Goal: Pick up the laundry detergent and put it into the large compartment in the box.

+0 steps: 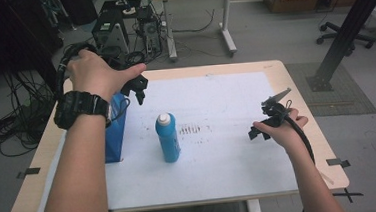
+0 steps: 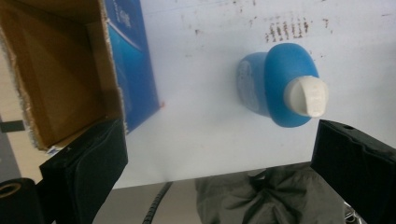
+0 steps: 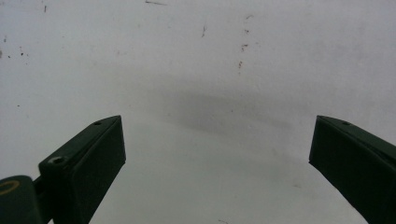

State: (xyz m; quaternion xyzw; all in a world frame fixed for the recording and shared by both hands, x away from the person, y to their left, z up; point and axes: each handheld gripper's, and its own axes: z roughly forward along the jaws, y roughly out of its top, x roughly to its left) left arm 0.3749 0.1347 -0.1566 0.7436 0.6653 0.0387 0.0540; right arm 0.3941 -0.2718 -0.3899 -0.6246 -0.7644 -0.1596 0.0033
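The left hand-held gripper (image 1: 137, 89) hovered released above the open box (image 1: 115, 128). The bottle (image 1: 167, 137) stood upright on the desk (image 1: 238, 132) just beside the box. The right hand-held gripper (image 1: 265, 125) was released, empty.

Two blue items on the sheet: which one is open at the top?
The blue carton beside the left hand-held gripper: its top gapes, bare brown cardboard inside. The blue bottle stands capped with a white cap.

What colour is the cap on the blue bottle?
White, on the blue bottle; the cap shows best in the left gripper view.
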